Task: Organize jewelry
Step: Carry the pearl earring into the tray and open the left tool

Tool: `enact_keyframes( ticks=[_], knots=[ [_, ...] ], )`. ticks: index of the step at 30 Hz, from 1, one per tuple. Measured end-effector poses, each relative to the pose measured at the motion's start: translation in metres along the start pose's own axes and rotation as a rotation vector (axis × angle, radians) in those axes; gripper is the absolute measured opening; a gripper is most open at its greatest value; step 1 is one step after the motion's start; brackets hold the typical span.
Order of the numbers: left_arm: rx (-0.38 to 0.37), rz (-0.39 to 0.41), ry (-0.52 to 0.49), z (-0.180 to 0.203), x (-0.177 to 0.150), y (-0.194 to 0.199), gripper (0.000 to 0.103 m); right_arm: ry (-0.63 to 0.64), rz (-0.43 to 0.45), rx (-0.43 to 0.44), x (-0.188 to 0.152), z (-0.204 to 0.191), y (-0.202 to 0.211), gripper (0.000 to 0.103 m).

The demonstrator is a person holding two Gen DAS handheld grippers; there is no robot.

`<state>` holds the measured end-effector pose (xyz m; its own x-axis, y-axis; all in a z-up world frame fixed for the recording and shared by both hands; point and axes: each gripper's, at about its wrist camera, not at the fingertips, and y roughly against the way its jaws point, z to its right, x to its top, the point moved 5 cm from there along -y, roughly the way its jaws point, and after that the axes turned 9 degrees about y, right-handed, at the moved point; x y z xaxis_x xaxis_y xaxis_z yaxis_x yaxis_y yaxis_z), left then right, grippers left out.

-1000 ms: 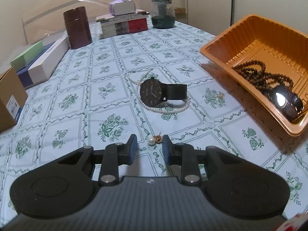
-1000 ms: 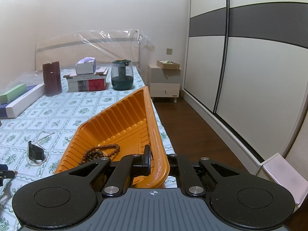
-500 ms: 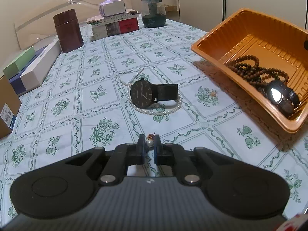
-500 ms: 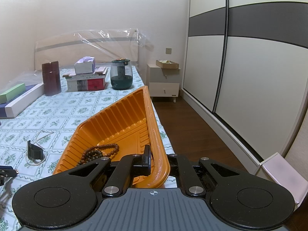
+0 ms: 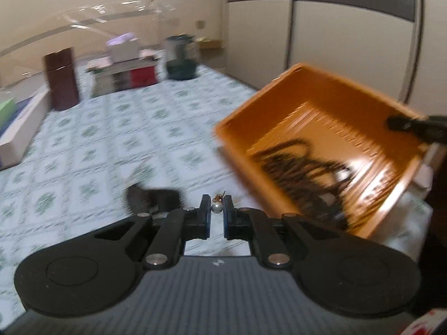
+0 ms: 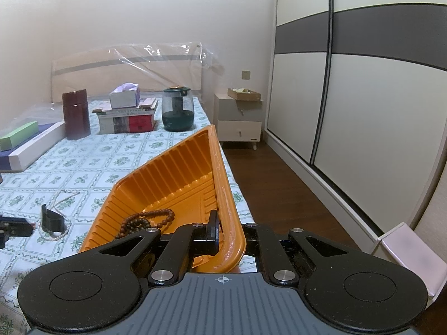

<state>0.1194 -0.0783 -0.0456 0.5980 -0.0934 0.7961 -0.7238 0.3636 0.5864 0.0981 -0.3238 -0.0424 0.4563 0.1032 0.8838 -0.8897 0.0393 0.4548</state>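
While the right gripper point(image 6: 230, 237) clamps the rim of the orange tray point(image 6: 178, 173), tilting it open toward the bed, the left gripper point(image 5: 216, 209) pinches a pearl earring point(image 5: 216, 208) clear of the cloth, likely bound for the tray.

Ahead of me, a pale wall point(image 6: 139, 14); wardrobe point(image 6: 363, 83) at right, dark wood floor point(image 6: 279, 181) below, nightstand point(image 6: 240, 122) mid-frame.

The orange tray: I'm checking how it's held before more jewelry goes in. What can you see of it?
The orange tray looks like thin ribbed plastic with a raised rim. It sits tilted, one side lifted off the patterned cloth. The right tool is shut on its near rim. Brown wooden beads lie in its low end.
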Motion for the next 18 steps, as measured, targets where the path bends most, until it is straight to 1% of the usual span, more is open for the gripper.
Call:
enact_keyframes(
  ticks=[3, 8, 12, 18],
  knots=[
    [-0.062, 0.009, -0.020, 0.026, 0.007, -0.003, 0.007, -0.001, 0.001, 0.002, 0.000, -0.001, 0.001, 0.007],
    [-0.134, 0.011, -0.058, 0.061, 0.014, -0.008, 0.007, -0.002, 0.001, 0.002, 0.001, -0.002, 0.001, 0.007],
    [-0.174, 0.005, -0.085, 0.082, 0.013, -0.012, 0.007, -0.004, 0.002, 0.003, 0.001, -0.002, 0.002, 0.007],
    [-0.214, -0.018, -0.108, 0.099, 0.008, -0.018, 0.008, -0.005, 0.002, 0.005, 0.002, -0.001, 0.004, 0.007]
  ],
)
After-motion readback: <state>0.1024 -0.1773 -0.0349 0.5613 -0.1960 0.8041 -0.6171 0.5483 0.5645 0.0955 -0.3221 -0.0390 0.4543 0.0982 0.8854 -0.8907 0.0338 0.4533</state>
